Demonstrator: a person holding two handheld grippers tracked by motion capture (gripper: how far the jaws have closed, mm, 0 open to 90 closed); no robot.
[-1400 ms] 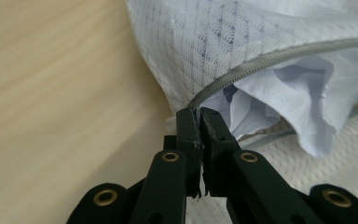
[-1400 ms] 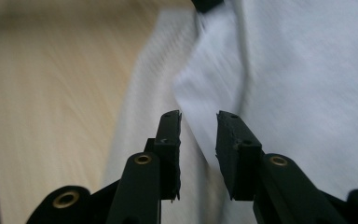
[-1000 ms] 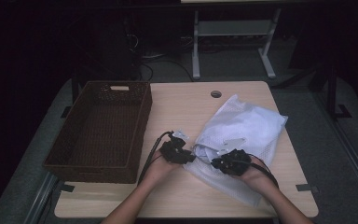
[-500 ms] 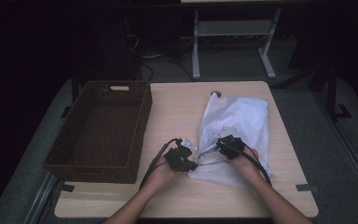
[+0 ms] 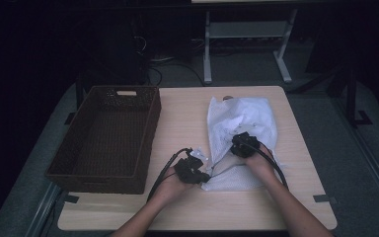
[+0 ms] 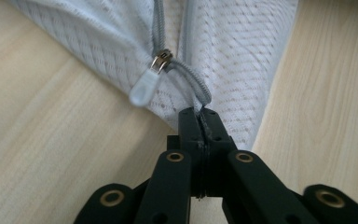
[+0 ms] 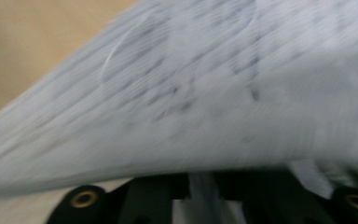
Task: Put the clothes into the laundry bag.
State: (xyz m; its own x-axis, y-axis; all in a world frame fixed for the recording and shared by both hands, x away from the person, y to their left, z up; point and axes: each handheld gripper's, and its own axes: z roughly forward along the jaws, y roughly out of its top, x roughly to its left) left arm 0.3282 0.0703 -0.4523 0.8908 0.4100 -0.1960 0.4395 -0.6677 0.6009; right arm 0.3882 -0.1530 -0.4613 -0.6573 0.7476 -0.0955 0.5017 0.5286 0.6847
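We find the white mesh bag (image 5: pixel 242 133) re-shaped vs a sec ago: then it lay spread wide and slanted over the right half of the bench (image 5: pixel 187 123), now it is bunched into a narrower, more upright heap, far end near the bench's back edge, near end by the hands. The right gripper (image 5: pixel 244 144) has shifted inward onto the middle of the bag.

Left gripper (image 6: pixel 200 122): fingers closed on the grey zip tape at the bag's near corner, just below the slider and its pale pull tab (image 6: pixel 145 86); it has barely moved. Right gripper: fingers have just been opening a little; mesh lies over and between them in the right gripper view, but blur stops us telling if the pads press, so grip not confirmed.

Our reading: bag is being gathered/folded, prob. for the basket; left acts as anchor, right is re-gripping.

Around: brown wicker basket (image 5: pixel 106 138) on the bench's left, apart from the bag, nothing seen inside. A small round grommet (image 5: pixel 228 98) at the back edge, part-covered by cloth. Cables trail from both grippers; the right one lies across the bag and could snag the mesh. No other obstruction btw bag and basket
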